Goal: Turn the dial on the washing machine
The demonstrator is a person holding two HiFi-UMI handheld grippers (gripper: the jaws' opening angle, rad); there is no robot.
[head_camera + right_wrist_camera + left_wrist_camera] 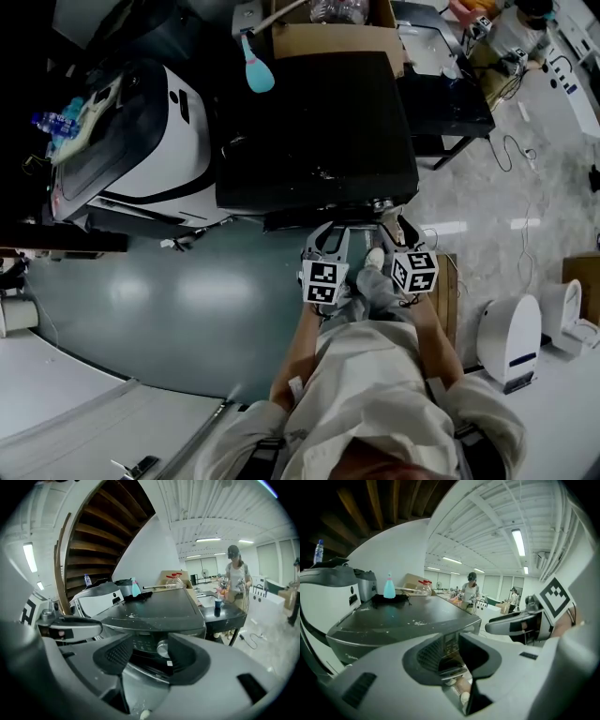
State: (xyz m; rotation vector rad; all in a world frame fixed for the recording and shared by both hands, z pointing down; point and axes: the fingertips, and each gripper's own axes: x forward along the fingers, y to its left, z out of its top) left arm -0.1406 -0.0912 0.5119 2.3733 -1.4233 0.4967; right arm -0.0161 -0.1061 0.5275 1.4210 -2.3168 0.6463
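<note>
The black washing machine (319, 122) stands right in front of me, lid shut. Its round silver dial (382, 203) sits on the front panel near the right corner. My right gripper (389, 217) is at that corner. In the right gripper view the dial (162, 648) shows between the jaw tips of this gripper (150, 651), close against the right jaw, with a gap still showing to the left jaw. My left gripper (328, 236) hovers beside it at the panel's middle; in its own view the left gripper (451, 646) has only a thin slit between the jaws, with nothing in them.
A white machine (141, 141) stands to the left. A blue bottle (255, 70) and a cardboard box (337, 37) sit at the lid's far edge. A black table (445, 98) adjoins the right side, a wooden crate (445, 291) is at my right, and a person (236, 581) stands beyond.
</note>
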